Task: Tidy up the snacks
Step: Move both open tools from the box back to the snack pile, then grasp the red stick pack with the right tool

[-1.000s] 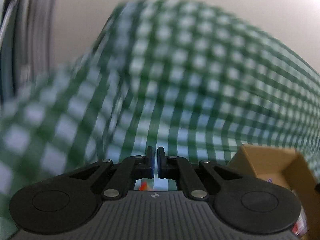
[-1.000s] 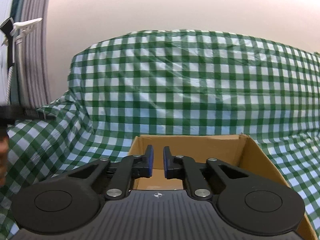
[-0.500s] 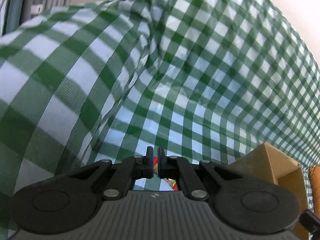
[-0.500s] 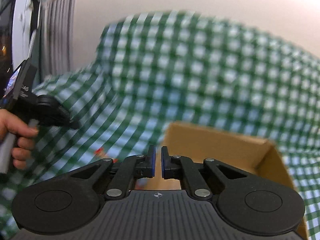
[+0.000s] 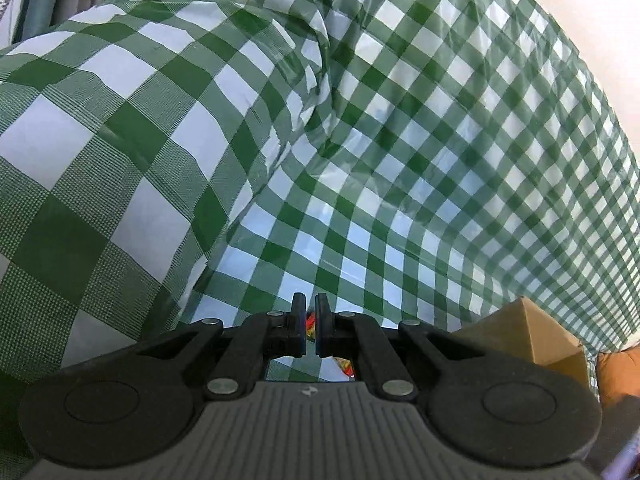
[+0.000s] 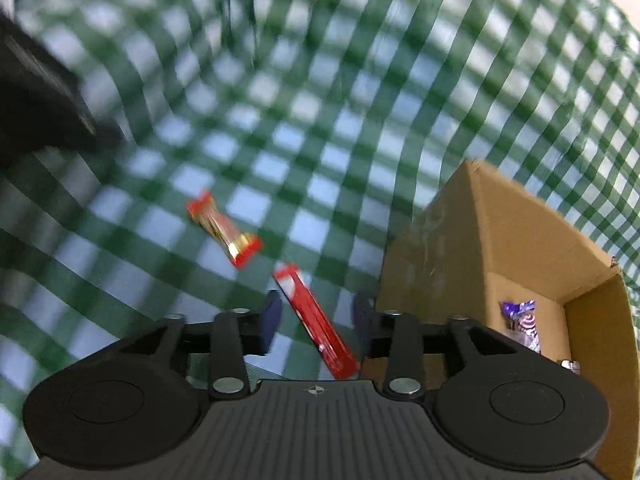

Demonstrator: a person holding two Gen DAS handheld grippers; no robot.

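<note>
My right gripper (image 6: 317, 314) hangs low over the green-and-white checked cloth (image 6: 304, 128), its jaws opening. A long red snack bar (image 6: 310, 312) lies on the cloth between the parted fingers, and the pads do not press it. A red-and-gold wrapped snack (image 6: 224, 229) lies a little further left. To the right stands an open cardboard box (image 6: 440, 248) with a purple-wrapped snack (image 6: 520, 318) inside. My left gripper (image 5: 310, 312) is shut and empty over the cloth; a bit of red-and-yellow wrapper (image 5: 310, 326) shows behind its fingertips.
The checked cloth (image 5: 400, 160) rises in folds over a backrest and an armrest on the left. The box's corner (image 5: 524, 332) and a hand (image 5: 616, 376) sit at the left wrist view's right edge. The other gripper's dark body (image 6: 36, 112) fills the right wrist view's upper left.
The right gripper has swung left and down from above the box to the cloth beside it, and its jaws have parted. The left gripper has tilted down closer to the cloth, still shut.
</note>
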